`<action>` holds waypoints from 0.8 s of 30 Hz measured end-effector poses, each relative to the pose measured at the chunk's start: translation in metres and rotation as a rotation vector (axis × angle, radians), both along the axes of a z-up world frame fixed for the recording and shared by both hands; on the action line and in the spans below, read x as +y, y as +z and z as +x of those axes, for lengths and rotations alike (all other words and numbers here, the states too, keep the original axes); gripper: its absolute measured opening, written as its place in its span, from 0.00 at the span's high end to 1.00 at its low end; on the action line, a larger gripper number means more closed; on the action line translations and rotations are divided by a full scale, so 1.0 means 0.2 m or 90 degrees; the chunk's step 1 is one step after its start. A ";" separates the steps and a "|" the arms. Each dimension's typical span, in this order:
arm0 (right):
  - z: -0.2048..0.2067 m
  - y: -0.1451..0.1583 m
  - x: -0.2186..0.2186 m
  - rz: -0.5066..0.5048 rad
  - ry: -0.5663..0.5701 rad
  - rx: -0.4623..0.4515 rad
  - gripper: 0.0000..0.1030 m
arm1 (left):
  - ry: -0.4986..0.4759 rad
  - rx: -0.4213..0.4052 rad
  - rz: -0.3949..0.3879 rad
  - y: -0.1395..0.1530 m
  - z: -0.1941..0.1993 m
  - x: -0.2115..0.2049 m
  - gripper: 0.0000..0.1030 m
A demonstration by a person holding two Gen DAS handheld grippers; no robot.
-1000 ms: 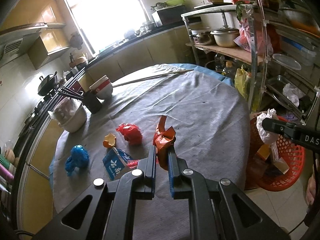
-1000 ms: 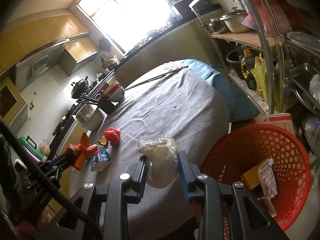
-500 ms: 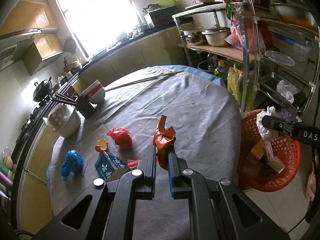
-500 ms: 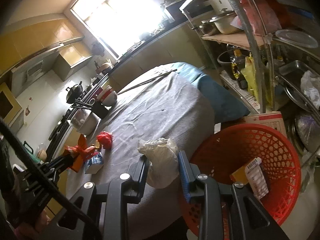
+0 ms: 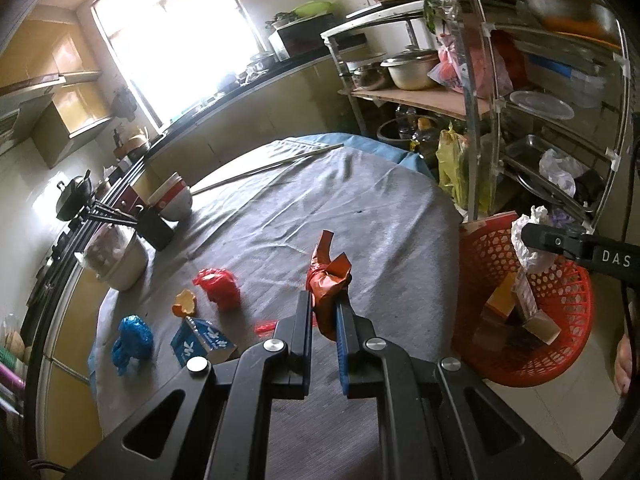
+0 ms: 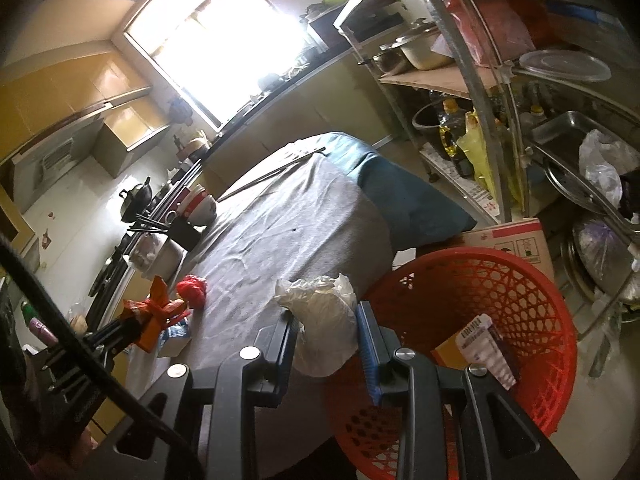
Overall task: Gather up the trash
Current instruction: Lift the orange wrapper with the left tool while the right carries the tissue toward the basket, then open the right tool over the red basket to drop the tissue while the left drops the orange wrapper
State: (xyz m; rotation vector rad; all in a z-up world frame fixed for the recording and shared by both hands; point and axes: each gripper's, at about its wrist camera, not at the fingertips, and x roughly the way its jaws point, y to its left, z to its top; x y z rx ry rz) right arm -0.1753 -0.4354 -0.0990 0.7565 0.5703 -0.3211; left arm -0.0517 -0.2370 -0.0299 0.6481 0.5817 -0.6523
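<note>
2 pieces are in hand: left tongs [image 5: 323, 312] clamp an orange wrapper [image 5: 329, 276], right tongs [image 6: 326, 330] a white bag [image 6: 324, 320] beside the red basket [image 6: 532, 280]; 4 scraps remain on the bench [image 5: 340, 208].

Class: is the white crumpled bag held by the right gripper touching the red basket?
Apart. In the left wrist view the white crumpled bag, clamped by the right gripper, hangs above the red basket rim with clear space beneath.

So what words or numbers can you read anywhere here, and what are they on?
"DAS": white letters on the right tongs, cut off at the picture's edge.
Blue carton on the table: white marks, not readable.
Cardboard box behind the red basket: small printed signs, too small to read.
White packet in the basket: barcode and print, too blurred.
</note>
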 end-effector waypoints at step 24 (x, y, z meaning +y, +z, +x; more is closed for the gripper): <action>-0.30 -0.14 -0.25 0.043 -0.084 0.034 0.69 | -0.107 0.064 0.001 -0.06 -0.17 -0.26 0.89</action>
